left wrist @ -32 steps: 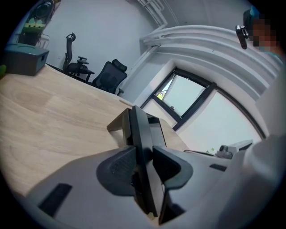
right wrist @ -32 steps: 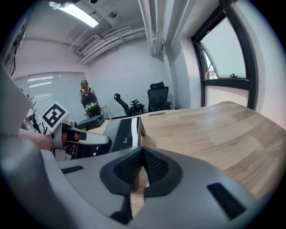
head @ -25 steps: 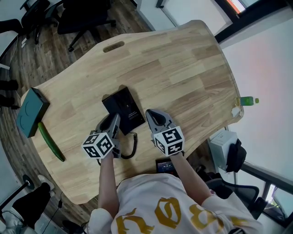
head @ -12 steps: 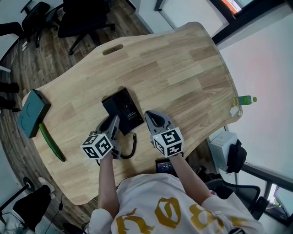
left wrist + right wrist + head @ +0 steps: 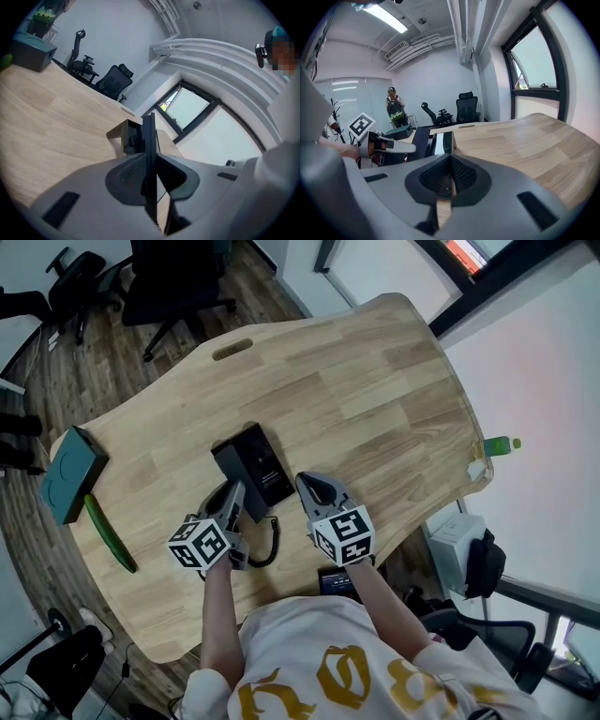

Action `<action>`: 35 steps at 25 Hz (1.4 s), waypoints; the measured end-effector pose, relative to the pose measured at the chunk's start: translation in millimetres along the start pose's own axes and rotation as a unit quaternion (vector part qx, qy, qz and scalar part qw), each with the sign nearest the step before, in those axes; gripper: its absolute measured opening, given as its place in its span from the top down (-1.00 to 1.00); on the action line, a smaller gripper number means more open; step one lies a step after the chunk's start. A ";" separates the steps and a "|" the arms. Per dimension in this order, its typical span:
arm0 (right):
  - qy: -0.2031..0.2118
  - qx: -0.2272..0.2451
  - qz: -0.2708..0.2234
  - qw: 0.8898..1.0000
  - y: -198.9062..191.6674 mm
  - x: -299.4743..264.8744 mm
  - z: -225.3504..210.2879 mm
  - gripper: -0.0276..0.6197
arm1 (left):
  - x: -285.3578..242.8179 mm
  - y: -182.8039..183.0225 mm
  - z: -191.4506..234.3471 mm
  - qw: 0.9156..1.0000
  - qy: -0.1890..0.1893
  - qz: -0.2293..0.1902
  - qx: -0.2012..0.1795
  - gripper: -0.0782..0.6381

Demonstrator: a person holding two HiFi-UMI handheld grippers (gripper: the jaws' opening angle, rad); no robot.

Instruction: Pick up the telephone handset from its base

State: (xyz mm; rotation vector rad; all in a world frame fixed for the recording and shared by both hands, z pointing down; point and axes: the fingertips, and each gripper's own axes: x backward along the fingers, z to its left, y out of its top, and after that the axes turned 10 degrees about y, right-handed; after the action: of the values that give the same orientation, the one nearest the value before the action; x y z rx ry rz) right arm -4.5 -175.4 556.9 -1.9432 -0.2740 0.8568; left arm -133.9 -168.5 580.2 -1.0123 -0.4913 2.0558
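Note:
A black telephone base (image 5: 255, 465) lies on the wooden table (image 5: 375, 399), with a coiled cord (image 5: 273, 542) trailing toward me. My left gripper (image 5: 232, 499) sits at the base's near left corner. In the left gripper view the thin black handset (image 5: 149, 140) stands edge-on between the closing jaws, and both pads lie against it. The base (image 5: 131, 136) shows just behind. My right gripper (image 5: 315, 487) rests beside the base's near right corner, its jaws together with nothing in them. The right gripper view shows the phone (image 5: 440, 142) ahead and the left gripper (image 5: 389, 146) to its left.
A teal box (image 5: 70, 474) and a long green object (image 5: 111, 532) lie at the table's left edge. A green bottle (image 5: 502, 443) stands off the right edge. The table's far end has a cable slot (image 5: 232, 349). Office chairs (image 5: 178, 277) stand beyond, and a person (image 5: 395, 111) stands far back.
Both grippers keep their places beside the phone. Only the head view has shifted a little.

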 end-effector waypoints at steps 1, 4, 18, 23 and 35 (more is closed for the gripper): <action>0.000 0.001 -0.001 1.000 0.6 0.2 0.5 0.90 | 0.2 0.5 0.1 1.000 -0.001 -0.001 0.002 0.58; -0.001 0.003 -0.003 1.000 2.5 1.2 1.6 0.90 | 2.0 1.6 -0.2 1.000 -0.003 -0.001 0.005 0.58; -0.009 0.032 -0.018 0.999 15.6 19.1 12.3 0.90 | 31.0 21.4 -31.6 0.997 -0.064 -0.037 0.033 0.58; -0.009 0.045 -0.024 0.999 18.9 27.9 19.5 0.90 | 42.4 24.1 -45.1 0.996 -0.081 -0.041 0.025 0.58; -0.002 0.063 -0.060 0.996 32.7 48.6 46.1 0.90 | 90.1 26.3 -66.6 0.988 -0.134 -0.064 0.053 0.58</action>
State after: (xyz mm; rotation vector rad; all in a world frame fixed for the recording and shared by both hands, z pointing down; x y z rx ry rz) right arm -5.0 -135.7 493.9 -1.7896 -0.3276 0.7817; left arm -127.9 -114.3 478.9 -0.6284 -0.5624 2.0870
